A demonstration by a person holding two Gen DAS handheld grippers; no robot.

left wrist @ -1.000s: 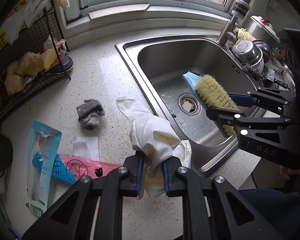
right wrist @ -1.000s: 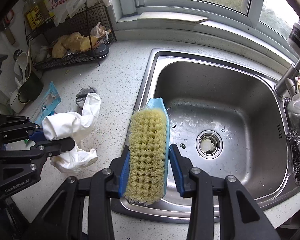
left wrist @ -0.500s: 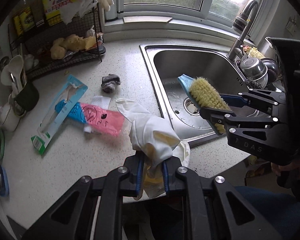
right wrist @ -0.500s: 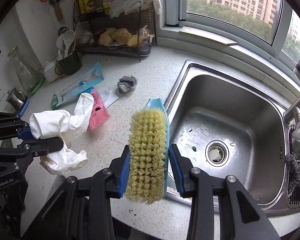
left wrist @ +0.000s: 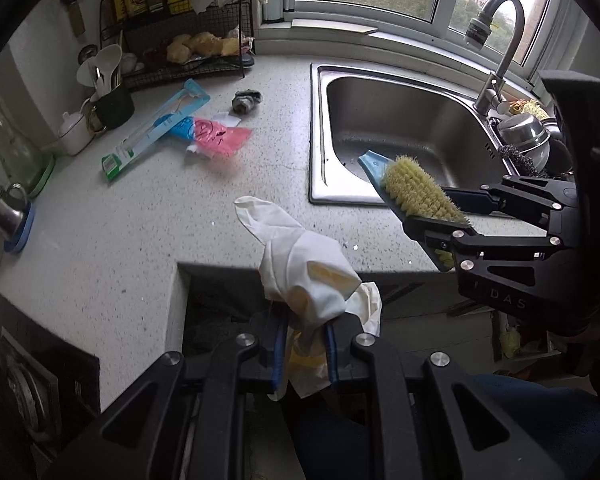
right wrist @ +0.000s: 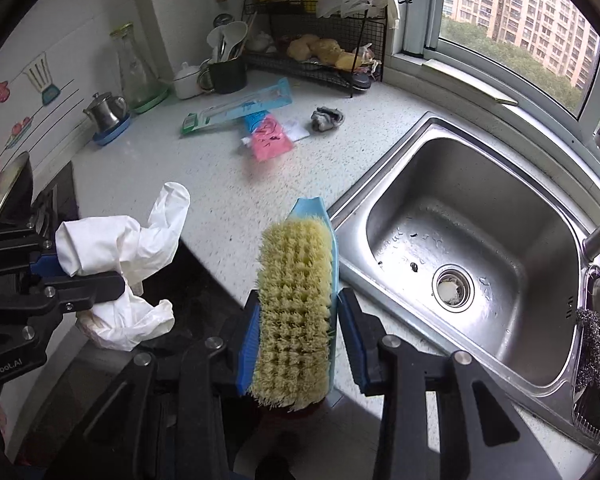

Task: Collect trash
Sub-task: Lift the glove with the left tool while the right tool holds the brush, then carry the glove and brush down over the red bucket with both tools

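My left gripper (left wrist: 307,344) is shut on a crumpled white rubber glove (left wrist: 304,268), held out past the counter's front edge; the same glove (right wrist: 120,256) shows at the left of the right wrist view. My right gripper (right wrist: 298,344) is shut on a scrub brush (right wrist: 296,304) with yellow bristles and a light blue back, near the sink's front left corner; that brush (left wrist: 412,192) sticks out at the right of the left wrist view. On the counter lie a pink wrapper (left wrist: 216,140), a toothbrush package (left wrist: 156,128), a white paper scrap (left wrist: 228,119) and a grey wad (left wrist: 246,101).
A steel sink (right wrist: 572,200) with a faucet (left wrist: 500,48) fills the right side. A black wire rack (left wrist: 188,56) with sponges, a utensil cup (right wrist: 226,72), a glass jar (right wrist: 134,68) and a small steel pot (right wrist: 106,110) line the back wall. A stove (left wrist: 32,384) sits at the left.
Both grippers have pulled back from the counter toward its front edge, still gripping glove and brush. The view has rolled, and the counter litter now lies farther away.
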